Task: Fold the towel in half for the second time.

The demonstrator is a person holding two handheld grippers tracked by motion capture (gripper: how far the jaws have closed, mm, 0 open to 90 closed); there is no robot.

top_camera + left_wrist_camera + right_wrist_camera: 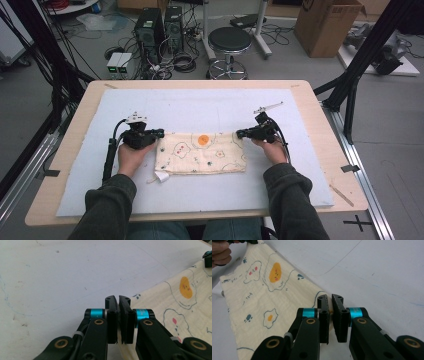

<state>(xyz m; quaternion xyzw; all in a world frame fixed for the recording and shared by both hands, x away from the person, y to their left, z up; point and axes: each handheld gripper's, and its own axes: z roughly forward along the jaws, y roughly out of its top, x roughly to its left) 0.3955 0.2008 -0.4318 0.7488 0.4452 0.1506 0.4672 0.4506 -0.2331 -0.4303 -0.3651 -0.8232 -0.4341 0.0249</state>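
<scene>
Cream cloth: cream folded cotton cloth printed with fried eggs and paw marks (201,152) lies flat on the near middle of the mat, long side running left to right, a small white tag at its near left corner.
Left tongs: left gripper (117,305) is pinched on the cloth's far left corner, jaws nearly together with the cloth edge between them.
Right tongs: right gripper (330,304) is clamped on the far right corner, jaws narrow, cloth edge between the pads.
Hands: left hand (131,154) and right hand (272,149), in dark green sleeves, flank the cloth.
In the way: bare mat lies around the cloth; a black cable (109,155) trails along the left forearm.
Surface: pale grey-white felt mat (200,107) with faint blue pen lines covers a light wooden table (320,125).
Room: black round stool (229,41), two black computer towers (160,27), tangled cables and a brown cardboard box (325,22) stand on the grey floor beyond.
</scene>
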